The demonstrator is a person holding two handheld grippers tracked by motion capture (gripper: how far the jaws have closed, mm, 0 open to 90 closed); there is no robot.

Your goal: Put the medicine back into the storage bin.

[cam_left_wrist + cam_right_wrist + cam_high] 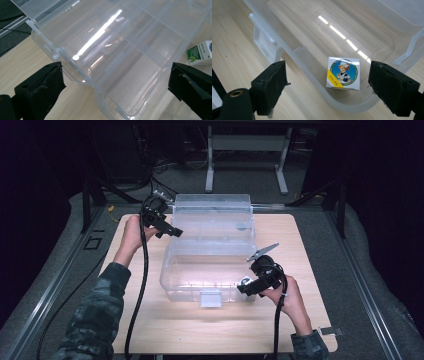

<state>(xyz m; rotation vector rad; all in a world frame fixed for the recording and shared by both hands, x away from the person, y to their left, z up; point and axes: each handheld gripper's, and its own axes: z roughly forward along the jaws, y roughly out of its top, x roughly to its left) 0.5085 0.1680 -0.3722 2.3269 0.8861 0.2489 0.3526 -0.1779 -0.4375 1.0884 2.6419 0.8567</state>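
A clear plastic storage box [172,280] stands in the middle of the wooden table, its lid [212,212] tipped up at the back. A small white carton [343,73] with a round picture and a yellow label lies inside, at the box's front right corner. My right gripper [248,290] hovers over that corner, open, the carton below and between its jaws [327,66] but untouched. My left gripper [172,231] is at the box's back left, open with nothing in it [116,66], looking across the lid and hinge [57,50]. A white-and-green carton [200,52] shows beyond the box.
The table top [200,330] has bare wood in front of the box and to both sides. A white latch [210,298] hangs on the box's front wall. A small metal clip [330,331] sits at the table's right edge. Dark floor and a desk frame [247,142] lie behind.
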